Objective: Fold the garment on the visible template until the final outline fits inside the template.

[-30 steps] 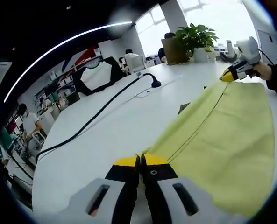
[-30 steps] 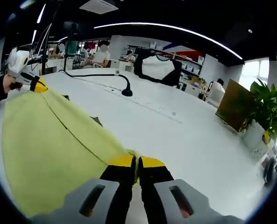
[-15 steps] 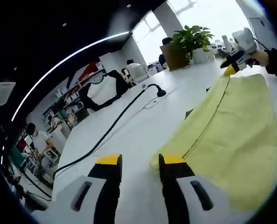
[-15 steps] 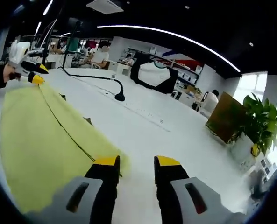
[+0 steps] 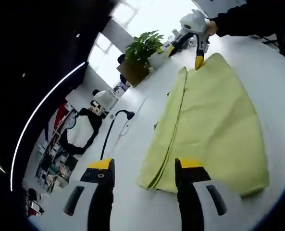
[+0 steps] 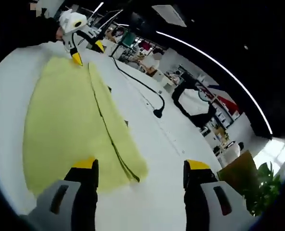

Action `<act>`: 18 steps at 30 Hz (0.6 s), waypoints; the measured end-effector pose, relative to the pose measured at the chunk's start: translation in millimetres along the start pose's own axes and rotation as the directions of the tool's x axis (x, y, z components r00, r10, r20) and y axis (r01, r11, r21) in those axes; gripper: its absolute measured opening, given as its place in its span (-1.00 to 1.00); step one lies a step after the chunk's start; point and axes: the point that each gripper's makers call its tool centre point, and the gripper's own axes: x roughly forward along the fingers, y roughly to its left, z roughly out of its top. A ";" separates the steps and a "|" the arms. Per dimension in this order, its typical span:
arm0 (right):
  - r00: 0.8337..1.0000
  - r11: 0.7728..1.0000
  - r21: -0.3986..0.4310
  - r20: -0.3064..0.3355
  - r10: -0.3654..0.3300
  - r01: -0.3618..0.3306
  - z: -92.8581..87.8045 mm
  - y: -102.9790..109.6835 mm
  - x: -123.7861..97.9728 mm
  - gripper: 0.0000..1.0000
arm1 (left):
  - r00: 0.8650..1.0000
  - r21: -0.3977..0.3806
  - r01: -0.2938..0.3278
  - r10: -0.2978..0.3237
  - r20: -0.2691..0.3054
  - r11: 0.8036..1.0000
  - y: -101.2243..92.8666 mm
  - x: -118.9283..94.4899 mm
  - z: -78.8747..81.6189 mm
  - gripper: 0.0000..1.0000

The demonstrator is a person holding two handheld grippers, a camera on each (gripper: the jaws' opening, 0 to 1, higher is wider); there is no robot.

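The folded yellow garment [image 5: 207, 125] lies flat on the white worktop [image 5: 132, 211], its corners just ahead of the left gripper [image 5: 147, 166] and right gripper [image 6: 140, 166], both spread wide, released. No readable writing.

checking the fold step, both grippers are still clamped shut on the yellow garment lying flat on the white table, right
Not quite. The yellow garment does lie flat on the white table, but neither gripper grips it. The left gripper view shows the left gripper with jaws wide apart, and the right gripper view shows the right gripper open too.
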 end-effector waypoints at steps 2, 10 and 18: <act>0.997 0.997 0.023 0.006 0.074 -0.074 0.5 8.8 6.4 0.22 | 0.999 0.007 0.035 -0.035 -0.008 0.999 -6.4 5.6 -1.9 -0.01; 0.989 0.962 0.234 0.065 0.131 -0.143 -7.3 13.3 26.5 -0.38 | 0.991 -0.164 0.125 -0.130 -0.020 0.979 -18.6 17.0 -11.9 -0.56; 0.990 0.952 0.279 0.096 0.099 -0.122 -15.5 2.3 36.4 -0.56 | 0.988 -0.293 0.151 -0.155 0.010 0.944 -18.4 20.2 -14.4 -0.66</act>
